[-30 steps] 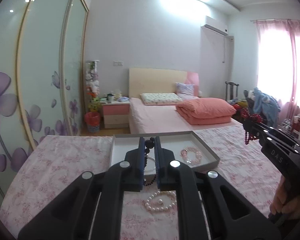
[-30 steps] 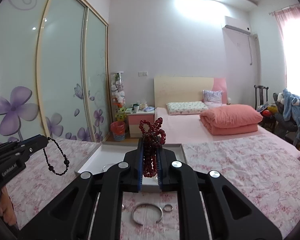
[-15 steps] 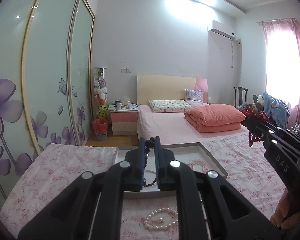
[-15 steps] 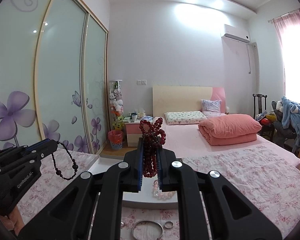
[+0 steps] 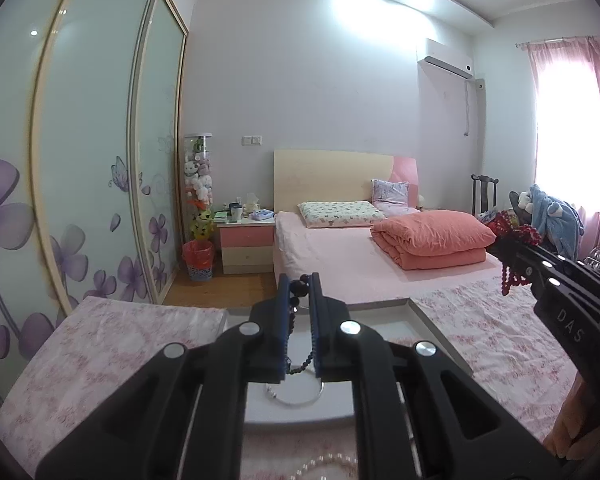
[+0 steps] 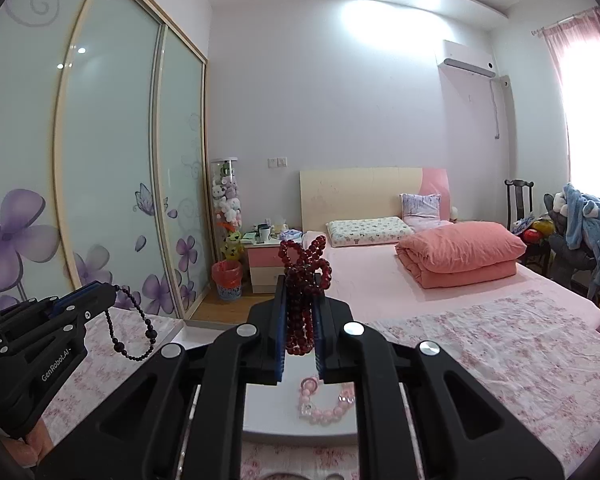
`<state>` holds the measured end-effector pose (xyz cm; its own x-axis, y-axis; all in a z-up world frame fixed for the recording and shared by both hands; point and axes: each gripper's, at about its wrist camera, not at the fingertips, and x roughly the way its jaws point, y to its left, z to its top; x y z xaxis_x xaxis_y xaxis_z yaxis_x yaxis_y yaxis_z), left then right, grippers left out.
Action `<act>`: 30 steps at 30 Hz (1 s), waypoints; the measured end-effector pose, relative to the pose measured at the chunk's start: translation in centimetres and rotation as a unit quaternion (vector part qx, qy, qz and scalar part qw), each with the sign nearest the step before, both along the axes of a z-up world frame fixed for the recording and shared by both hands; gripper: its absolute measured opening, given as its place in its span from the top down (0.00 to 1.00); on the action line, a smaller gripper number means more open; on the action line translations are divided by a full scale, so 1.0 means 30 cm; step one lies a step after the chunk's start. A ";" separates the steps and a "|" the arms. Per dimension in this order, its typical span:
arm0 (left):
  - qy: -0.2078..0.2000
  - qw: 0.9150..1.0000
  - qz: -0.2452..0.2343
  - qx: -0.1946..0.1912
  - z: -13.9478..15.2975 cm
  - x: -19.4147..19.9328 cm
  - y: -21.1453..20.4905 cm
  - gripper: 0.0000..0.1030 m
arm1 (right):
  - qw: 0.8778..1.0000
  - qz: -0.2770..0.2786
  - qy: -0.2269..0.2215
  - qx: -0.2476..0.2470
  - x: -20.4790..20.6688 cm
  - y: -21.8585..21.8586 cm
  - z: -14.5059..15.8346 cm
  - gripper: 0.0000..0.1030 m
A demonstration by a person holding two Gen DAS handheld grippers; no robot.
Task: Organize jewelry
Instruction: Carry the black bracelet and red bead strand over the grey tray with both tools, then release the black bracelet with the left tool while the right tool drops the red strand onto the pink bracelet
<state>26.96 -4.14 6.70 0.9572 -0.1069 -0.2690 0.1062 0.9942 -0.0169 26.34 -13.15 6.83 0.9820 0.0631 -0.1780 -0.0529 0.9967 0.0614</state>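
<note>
My left gripper (image 5: 299, 286) is shut on a black bead bracelet (image 5: 296, 300) that hangs between its jaws, above the white tray (image 5: 424, 318). It also shows in the right wrist view (image 6: 100, 292), with the black bracelet (image 6: 134, 332) dangling. My right gripper (image 6: 300, 284) is shut on a dark red bead bracelet (image 6: 304, 276), held over the tray (image 6: 268, 412). It shows at the right of the left wrist view (image 5: 508, 246) with the red beads (image 5: 514, 236). In the tray lie a silver bangle (image 5: 296, 398) and a pink bead bracelet (image 6: 324, 402).
A pearl bracelet (image 5: 324, 464) lies on the pink floral tablecloth (image 5: 100, 352) in front of the tray. Beyond the table are a bed (image 6: 380, 276), a nightstand (image 5: 246, 244), a red bin (image 5: 198, 260) and sliding wardrobe doors (image 5: 80, 160).
Both grippers have moved forward over the tray with their bracelets still held. The tray now sits closer below them, and the loose rings have dropped out of the right wrist view.
</note>
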 end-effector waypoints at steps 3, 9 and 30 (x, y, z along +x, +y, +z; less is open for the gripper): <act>0.014 1.000 -0.012 -0.010 -0.012 0.072 -0.003 0.90 | 1.000 0.010 0.017 0.005 0.071 -0.003 -0.014 0.88; 0.050 0.998 -0.019 -0.016 -0.072 0.229 -0.021 0.90 | 0.995 0.020 0.089 0.025 0.250 -0.009 -0.122 0.88; 0.153 0.987 0.004 -0.039 -0.272 0.462 0.066 0.70 | 0.975 0.019 0.214 0.055 0.401 -0.045 -0.293 0.47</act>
